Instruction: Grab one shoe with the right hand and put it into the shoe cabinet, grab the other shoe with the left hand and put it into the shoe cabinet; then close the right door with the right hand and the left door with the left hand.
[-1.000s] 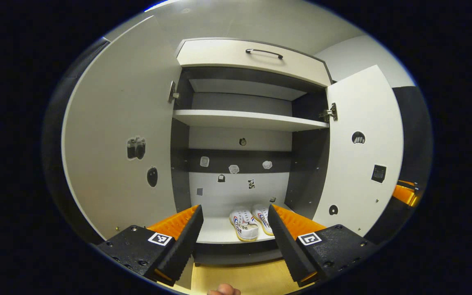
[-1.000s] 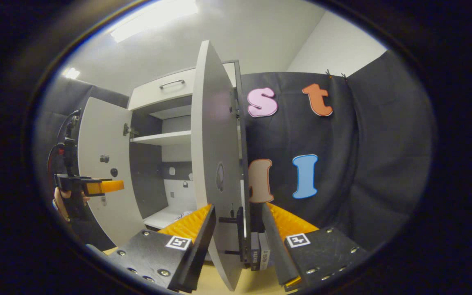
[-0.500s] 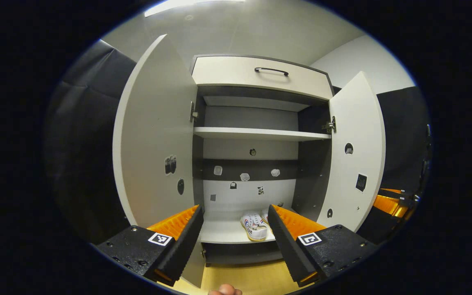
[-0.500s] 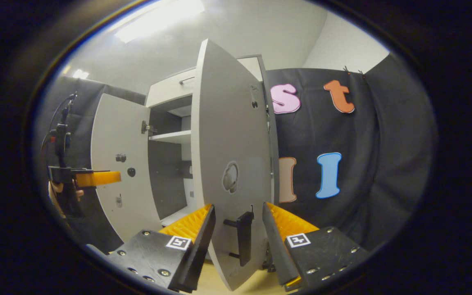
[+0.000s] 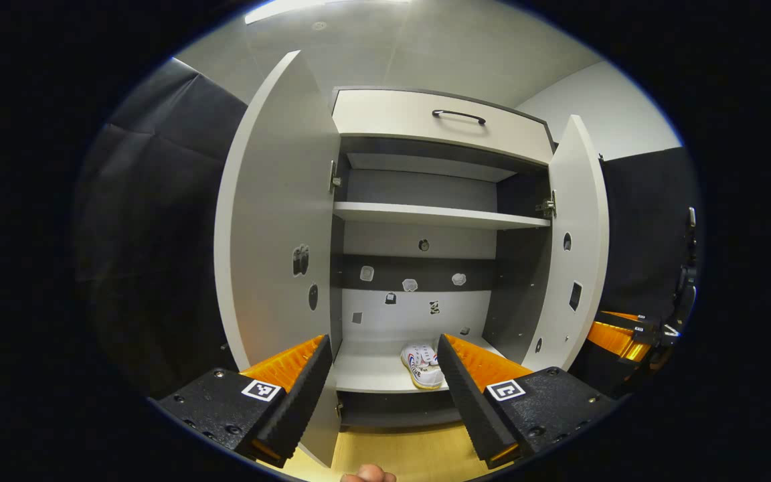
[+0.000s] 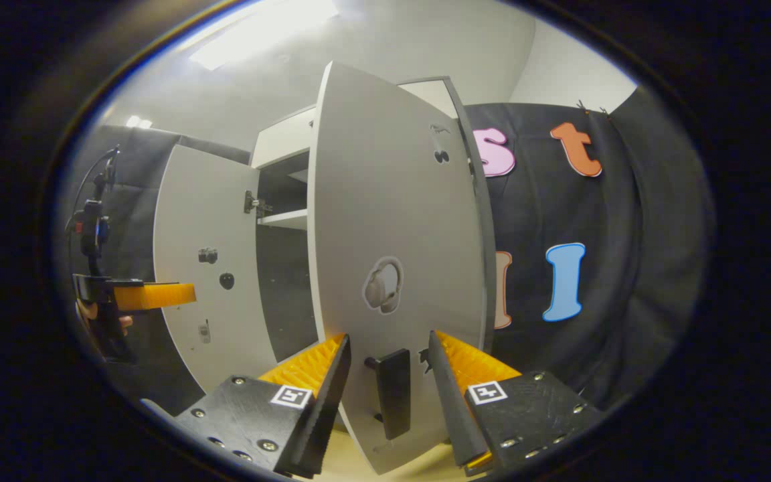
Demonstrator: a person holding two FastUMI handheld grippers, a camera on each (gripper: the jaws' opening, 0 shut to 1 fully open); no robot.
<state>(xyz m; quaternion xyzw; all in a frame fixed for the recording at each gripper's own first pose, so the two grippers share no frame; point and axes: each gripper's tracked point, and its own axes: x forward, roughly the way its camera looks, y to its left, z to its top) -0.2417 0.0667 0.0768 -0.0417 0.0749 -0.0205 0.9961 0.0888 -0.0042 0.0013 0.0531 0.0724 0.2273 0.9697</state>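
Observation:
The shoe cabinet [image 5: 439, 120] stands in front of me in the left gripper view. A pair of white shoes [image 5: 423, 365] sits on its bottom shelf [image 5: 365, 371]. My left gripper [image 5: 383, 339] is open and holds nothing, back from the cabinet. The left door [image 5: 272, 221] is wide open; the right door [image 5: 576, 248] is swung partway in. In the right gripper view my right gripper [image 6: 388, 336] is open, its fingers either side of the dark handle [image 6: 391, 391] on the right door's outer face [image 6: 392, 221]. A hand holds the left gripper [image 6: 151, 294] at far left.
A drawer with a dark handle [image 5: 459, 115] tops the cabinet, and an upper shelf [image 5: 439, 214] crosses it. Light wooden floor [image 5: 399, 455] lies below. The black cloth wall [image 6: 593, 281] hangs right of the cabinet. The right gripper [image 5: 616, 335] shows beyond the right door's edge.
The right door has swung further toward the cabinet, with the right gripper following its handle. The left gripper has drawn back, so the cabinet looks smaller and the left door narrower.

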